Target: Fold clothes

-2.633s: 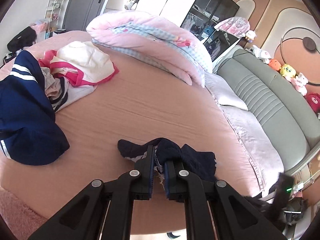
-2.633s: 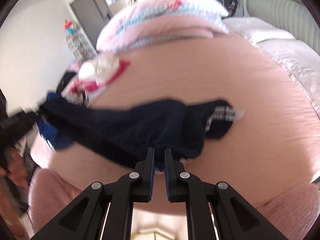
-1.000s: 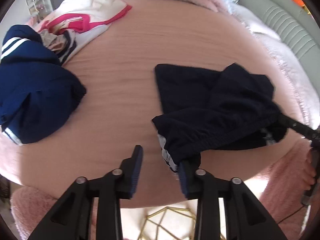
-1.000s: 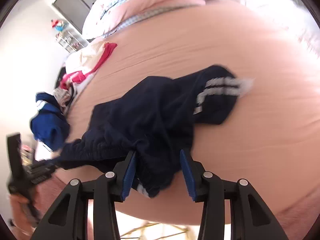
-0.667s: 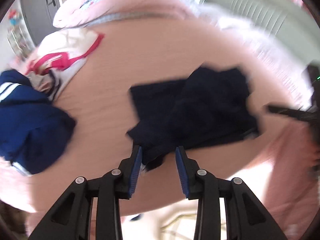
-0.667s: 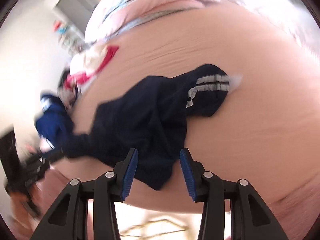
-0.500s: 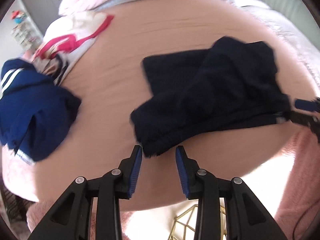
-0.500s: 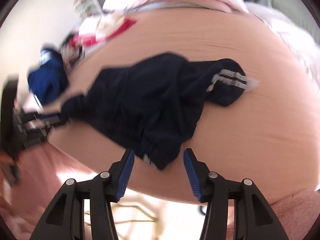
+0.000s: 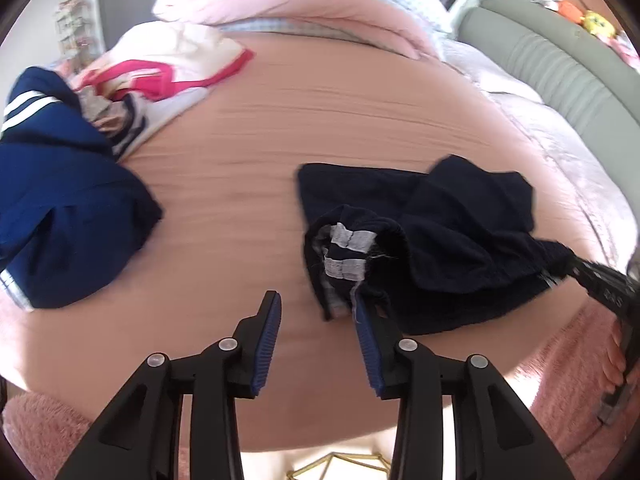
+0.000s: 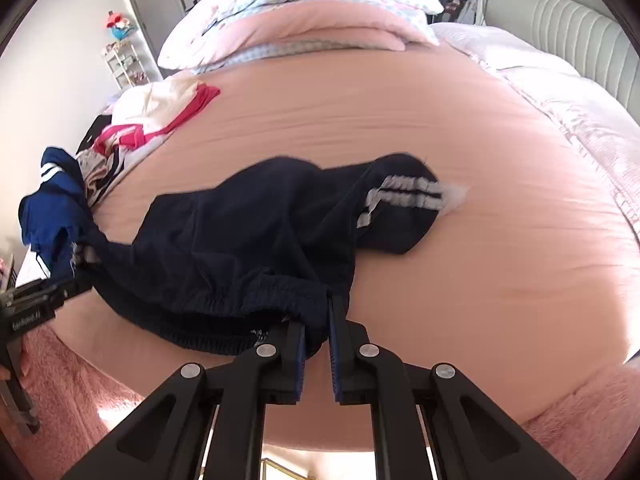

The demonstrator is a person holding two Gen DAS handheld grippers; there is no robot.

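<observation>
Dark navy shorts (image 10: 248,240) with white side stripes lie crumpled near the front edge of the pink bed (image 10: 440,128). My right gripper (image 10: 316,316) is shut on their elastic waistband. In the left wrist view the same shorts (image 9: 440,240) lie bunched with a white-striped hem turned up. My left gripper (image 9: 316,312) is open; its right fingertip (image 9: 362,320) touches the shorts' near edge, nothing is between the fingers. The right gripper (image 9: 576,268) shows at the far right of that view, gripping the waistband.
A blue garment with white stripes (image 9: 60,208) and a white and pink clothes pile (image 9: 168,68) lie at the left. A folded pink duvet (image 9: 300,8) sits at the back. A grey headboard (image 9: 560,76) runs along the right. A pink fluffy rug (image 10: 80,380) lies below.
My right gripper has closed on the shorts' waistband. My left gripper has opened wider and stays at the shorts' left end, whose striped hem has turned up.
</observation>
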